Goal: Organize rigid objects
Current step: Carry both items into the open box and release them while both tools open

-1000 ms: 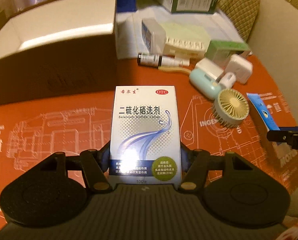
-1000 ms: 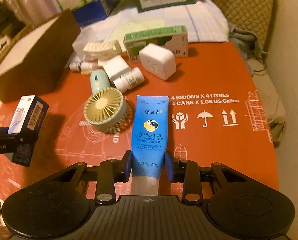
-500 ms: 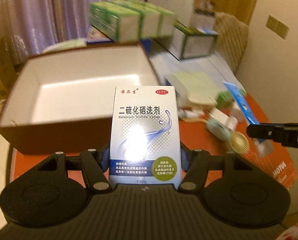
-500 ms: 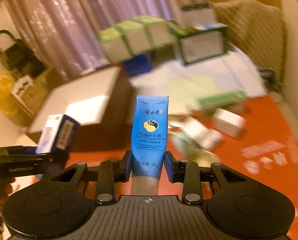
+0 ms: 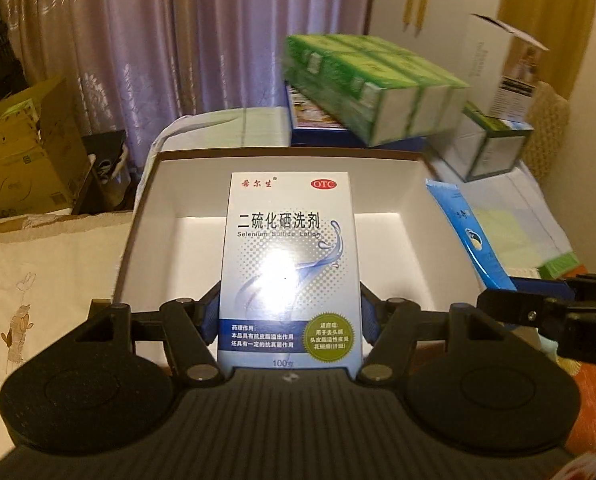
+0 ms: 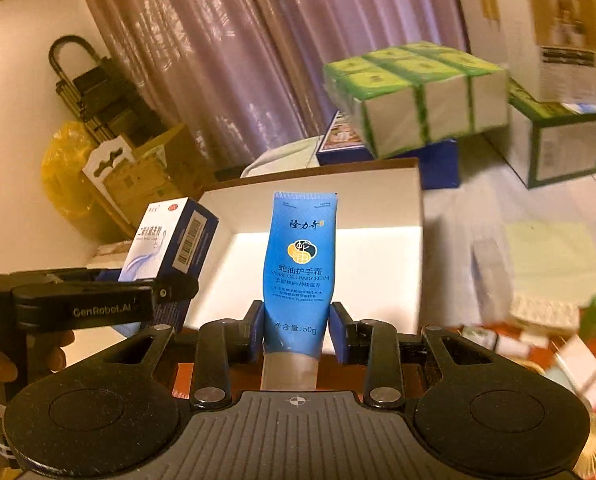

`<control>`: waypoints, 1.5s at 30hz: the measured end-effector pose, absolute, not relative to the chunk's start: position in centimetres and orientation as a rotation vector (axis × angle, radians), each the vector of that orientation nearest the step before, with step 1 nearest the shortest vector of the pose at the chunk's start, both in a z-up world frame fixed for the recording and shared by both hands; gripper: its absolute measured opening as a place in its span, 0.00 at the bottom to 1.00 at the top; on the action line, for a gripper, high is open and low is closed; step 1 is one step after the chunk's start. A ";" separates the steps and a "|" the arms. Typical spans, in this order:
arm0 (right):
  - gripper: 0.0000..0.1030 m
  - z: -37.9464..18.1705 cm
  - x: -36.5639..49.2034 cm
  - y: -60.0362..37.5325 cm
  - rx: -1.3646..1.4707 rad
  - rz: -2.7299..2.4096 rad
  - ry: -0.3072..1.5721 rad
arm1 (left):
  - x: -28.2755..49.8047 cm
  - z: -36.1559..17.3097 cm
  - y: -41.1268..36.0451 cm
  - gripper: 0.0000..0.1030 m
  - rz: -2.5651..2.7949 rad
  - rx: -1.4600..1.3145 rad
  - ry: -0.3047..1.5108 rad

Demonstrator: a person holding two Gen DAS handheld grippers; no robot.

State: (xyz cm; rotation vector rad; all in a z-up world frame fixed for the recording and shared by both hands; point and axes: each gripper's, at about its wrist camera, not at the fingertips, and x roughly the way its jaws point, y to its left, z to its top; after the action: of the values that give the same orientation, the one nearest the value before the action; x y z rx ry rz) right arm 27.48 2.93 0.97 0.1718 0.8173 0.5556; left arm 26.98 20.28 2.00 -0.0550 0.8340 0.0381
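A white and blue lotion box (image 5: 290, 268) is being gripped upright in the left gripper (image 5: 290, 322), its blue pads pressed against the two narrow sides near the bottom of the box. Directly ahead of this gripper, an open cardboard box (image 5: 407, 184) with a white interior is being shown from above, its bare floor lit behind the held package.

A blue hand cream tube (image 6: 299, 268) is being clamped in the right gripper (image 6: 298, 332), the jaws drawn narrow around the lower body of the tube, with the crimped end pointing away from the tool and the pale cap toward it. The same open box (image 6: 409, 200) is being seen just beyond the tube's tip.

To the right of the left tool, the tube (image 5: 467, 232) and the black fingers of the other gripper are being caught at the box's right wall. To the left of the right tool, the lotion box (image 6: 166, 240) is being seen tilted at the near left corner of the open box, with a person's hand (image 6: 2, 356) wrapped around the left gripper's handle.

Farther ahead, green wrapped packs (image 6: 413, 96) are being seen stacked before a purple curtain (image 5: 170, 40), blurred.
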 end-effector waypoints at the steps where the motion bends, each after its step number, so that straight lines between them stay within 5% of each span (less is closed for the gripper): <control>1: 0.30 0.8 28.2 3.6 0.167 0.554 0.820 | 27.7 1.7 20.7 0.59 0.047 -0.055 0.841; 25: 0.30 -6.5 34.4 8.9 0.133 0.443 1.010 | 34.3 -5.9 24.4 0.59 0.042 -0.084 1.069; 29: 0.32 -6.6 34.6 9.1 0.161 0.445 0.987 | 34.4 -6.1 24.4 0.68 0.049 -0.059 1.070; 34: 0.55 -7.3 34.7 9.9 0.149 0.438 1.003 | 33.9 -6.1 24.9 0.68 0.066 -0.049 1.072; 45: 0.57 -6.7 33.4 10.1 0.094 0.457 0.974 | 32.1 -4.8 25.4 0.68 0.084 -0.062 1.035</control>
State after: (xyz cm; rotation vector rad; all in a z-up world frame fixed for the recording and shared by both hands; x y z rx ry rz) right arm 33.42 10.13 -6.69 0.0940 0.9736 0.4570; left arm 32.12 25.36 -4.78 -0.0622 1.0345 0.0838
